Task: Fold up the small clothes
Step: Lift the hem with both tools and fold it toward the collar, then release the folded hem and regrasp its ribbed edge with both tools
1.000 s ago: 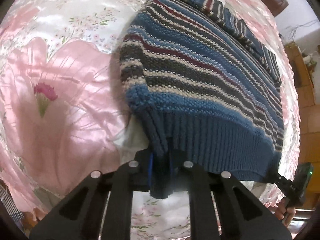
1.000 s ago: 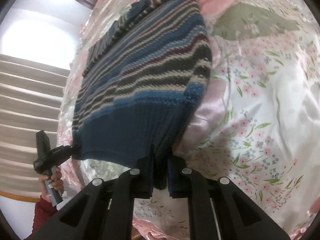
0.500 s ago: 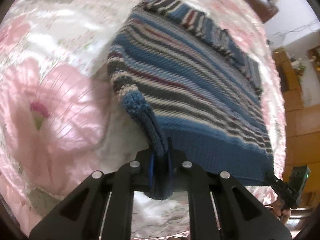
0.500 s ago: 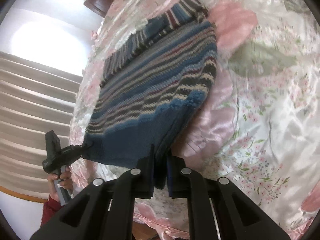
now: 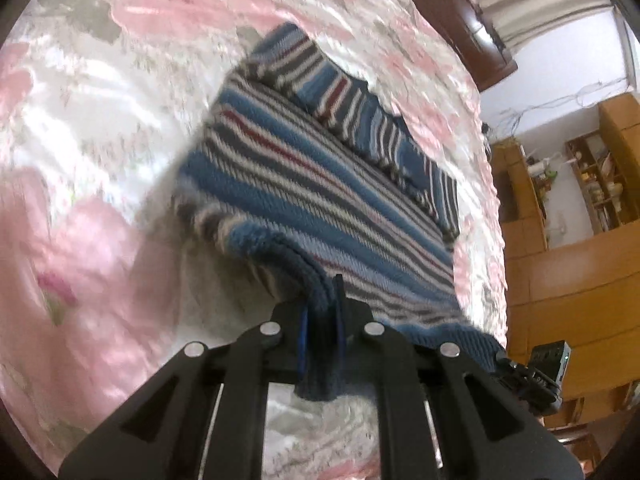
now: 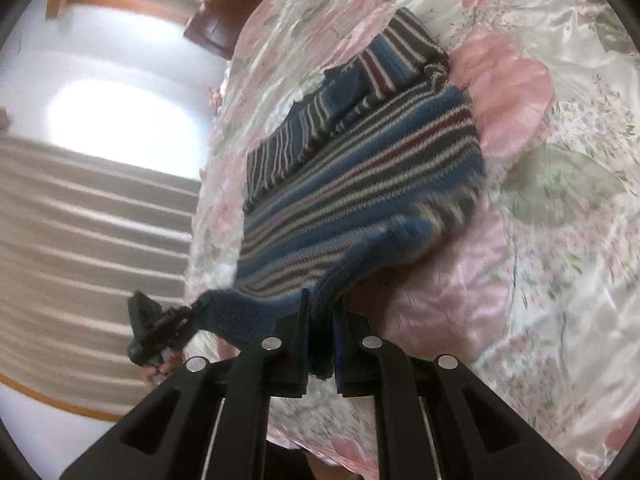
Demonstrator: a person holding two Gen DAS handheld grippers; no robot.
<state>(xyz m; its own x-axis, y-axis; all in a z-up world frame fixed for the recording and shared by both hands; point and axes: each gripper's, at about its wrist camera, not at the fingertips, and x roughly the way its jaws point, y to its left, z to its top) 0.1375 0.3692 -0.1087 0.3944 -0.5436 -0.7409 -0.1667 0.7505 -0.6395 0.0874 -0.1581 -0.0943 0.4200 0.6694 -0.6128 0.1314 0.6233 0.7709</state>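
With each set of jaws pinching one hem corner, we hold the striped sweater (image 5: pixel 320 200) raised by left gripper (image 5: pixel 322 316) and right gripper (image 6: pixel 320 320) over the floral bedspread (image 5: pixel 100 240), hem taut, likely for folding toward its collar.

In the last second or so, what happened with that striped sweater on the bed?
Both claws lifted the sweater's blue ribbed hem up off the bedspread and away from the far striped edge, so the sweater now looks smaller and farther from each camera. Nothing was let go: the left claw and the right claw stay clamped on the hem's two corners, and the far end still rests on the bedspread.
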